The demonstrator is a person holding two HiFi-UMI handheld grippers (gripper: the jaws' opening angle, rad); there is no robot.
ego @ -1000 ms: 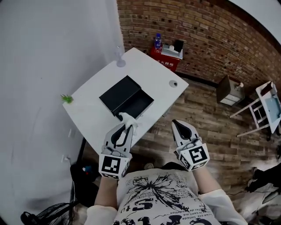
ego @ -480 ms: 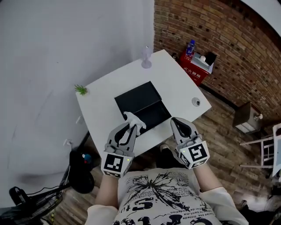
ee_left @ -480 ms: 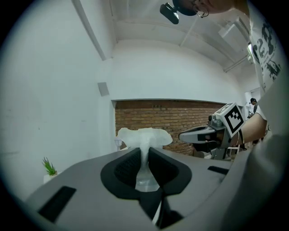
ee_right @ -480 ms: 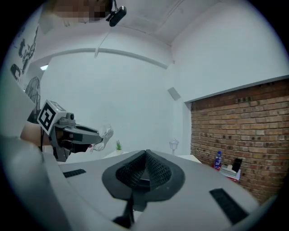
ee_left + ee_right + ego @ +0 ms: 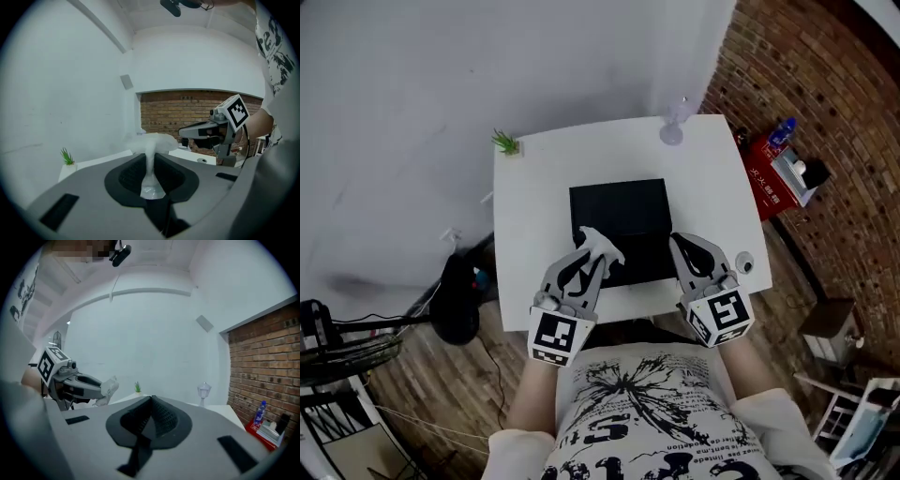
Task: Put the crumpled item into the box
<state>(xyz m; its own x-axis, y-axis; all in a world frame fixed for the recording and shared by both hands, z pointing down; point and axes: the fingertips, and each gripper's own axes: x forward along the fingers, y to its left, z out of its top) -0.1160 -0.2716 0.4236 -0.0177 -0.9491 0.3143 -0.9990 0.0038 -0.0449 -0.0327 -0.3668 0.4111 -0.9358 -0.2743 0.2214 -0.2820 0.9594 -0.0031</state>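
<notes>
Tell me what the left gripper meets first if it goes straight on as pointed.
Probably the black box on the table, just past the crumpled item that the left gripper holds; depth is unclear.

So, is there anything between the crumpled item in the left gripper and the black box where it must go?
Nothing visible does. The crumpled item, clamped in the left gripper, is at the black box's near left edge; the shut right gripper is off to its right side.

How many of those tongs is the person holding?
2. The left tongs, at the black box's near edge, clamp a crumpled white item; the right tongs, beside them to the right, are shut and empty.
</notes>
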